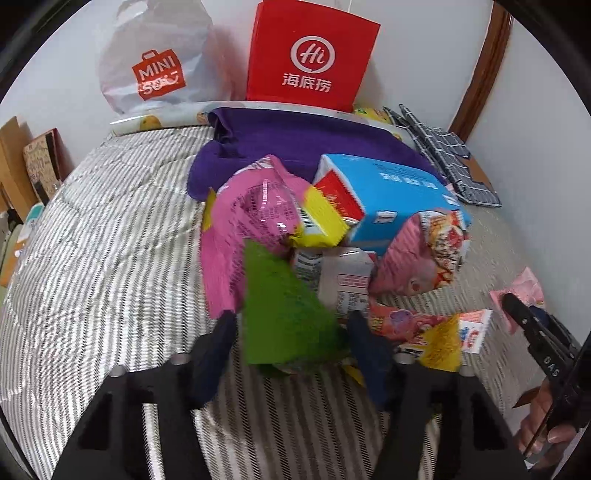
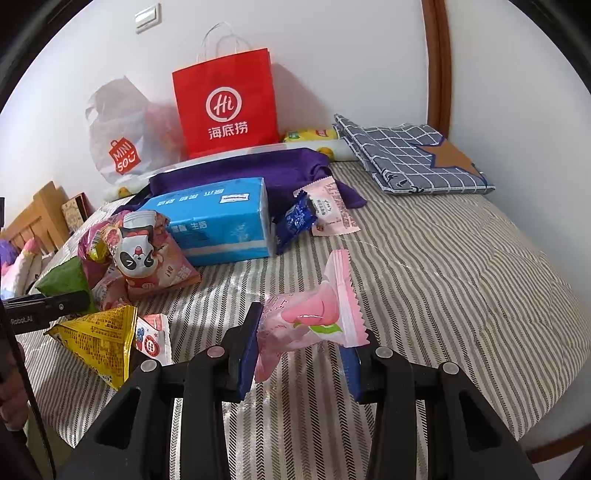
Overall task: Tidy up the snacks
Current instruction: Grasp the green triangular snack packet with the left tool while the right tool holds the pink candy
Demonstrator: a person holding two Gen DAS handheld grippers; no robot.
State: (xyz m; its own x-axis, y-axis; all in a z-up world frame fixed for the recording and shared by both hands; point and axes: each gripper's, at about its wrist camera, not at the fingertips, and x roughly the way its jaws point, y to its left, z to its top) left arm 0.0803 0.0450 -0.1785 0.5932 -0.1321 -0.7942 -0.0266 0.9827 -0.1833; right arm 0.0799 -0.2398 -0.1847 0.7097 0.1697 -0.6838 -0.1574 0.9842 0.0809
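We count two claws. Our left claw is closed on one green packet, its dark pads pressing both sides of it, at the near edge of the snack pile on the striped bed. Our right claw grips one pink peach-print snack between its blue pads, lifted above the bedcover and well apart from the pile.

There is one blue box in the middle of the pile, one purple cloth behind it, and two bags against the wall: one red paper bag and one white plastic bag. One checked grey cloth lies folded in the far corner. We see two yellow packets in the left wrist view: one leaning on the blue box, another near the claw.

The left wrist view alone shows the large magenta bag and the white carton tucked under the pile. The right wrist view alone shows a panda-print packet, a dark blue wrapper beside the box, and a pale pink sachet touching that wrapper. It also shows the wall switch high up.
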